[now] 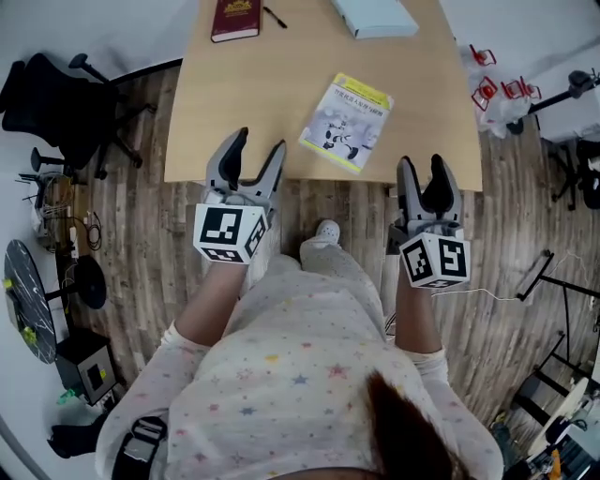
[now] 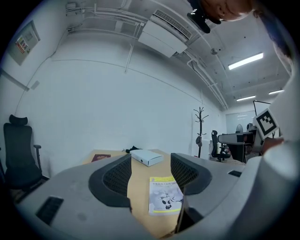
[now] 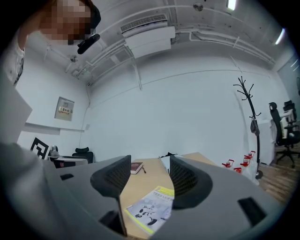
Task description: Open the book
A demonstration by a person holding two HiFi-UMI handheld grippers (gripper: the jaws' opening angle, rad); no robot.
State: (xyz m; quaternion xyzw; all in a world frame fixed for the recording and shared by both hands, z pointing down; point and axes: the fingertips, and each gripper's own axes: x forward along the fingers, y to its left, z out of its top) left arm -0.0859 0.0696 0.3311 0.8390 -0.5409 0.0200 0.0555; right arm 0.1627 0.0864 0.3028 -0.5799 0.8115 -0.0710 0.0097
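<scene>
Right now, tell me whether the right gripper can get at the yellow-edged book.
Probably yes. The right gripper is open and empty at the near edge of the table, and the book lies closed just ahead to its left, nothing standing between.

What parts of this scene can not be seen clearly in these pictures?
- Dark red book: head view, the top edge cuts it off.
- Pale blue box: head view, cut by the top edge; right gripper view, mostly behind a jaw.
- Yellow-and-white book: title print too small to read in every view.
</scene>
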